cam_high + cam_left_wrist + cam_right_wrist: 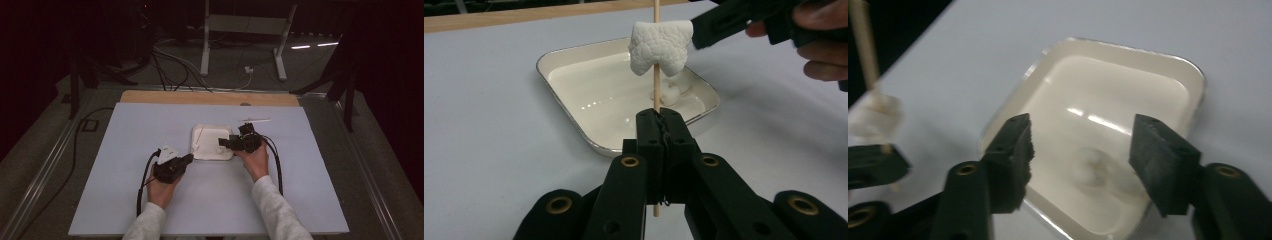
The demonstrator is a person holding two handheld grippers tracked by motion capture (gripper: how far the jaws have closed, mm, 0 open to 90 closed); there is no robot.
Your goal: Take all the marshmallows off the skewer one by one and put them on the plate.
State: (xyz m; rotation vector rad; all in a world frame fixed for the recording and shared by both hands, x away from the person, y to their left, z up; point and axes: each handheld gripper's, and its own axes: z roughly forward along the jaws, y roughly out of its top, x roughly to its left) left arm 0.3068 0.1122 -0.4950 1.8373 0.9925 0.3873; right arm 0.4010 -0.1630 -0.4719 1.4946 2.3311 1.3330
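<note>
A wooden skewer (656,92) stands upright in my left gripper (659,117), which is shut on it. A white marshmallow (660,47) is threaded on the skewer above the jaws. Behind it lies a square white dish (594,85) with a small white lump (672,93) in it. My right gripper (1080,145) hovers over the dish (1108,85), open and holding nothing, with a blurred pale lump (1095,172) below the gap. One of its fingers (719,25) reaches close to the skewered marshmallow. From above, the left gripper (189,159) and right gripper (222,143) flank the dish (200,127).
The dish sits mid-table on a pale sheet (150,200) over a wooden board (210,97). A thin white stick (255,120) lies just behind the right hand. Cables trail from both grippers toward the near edge.
</note>
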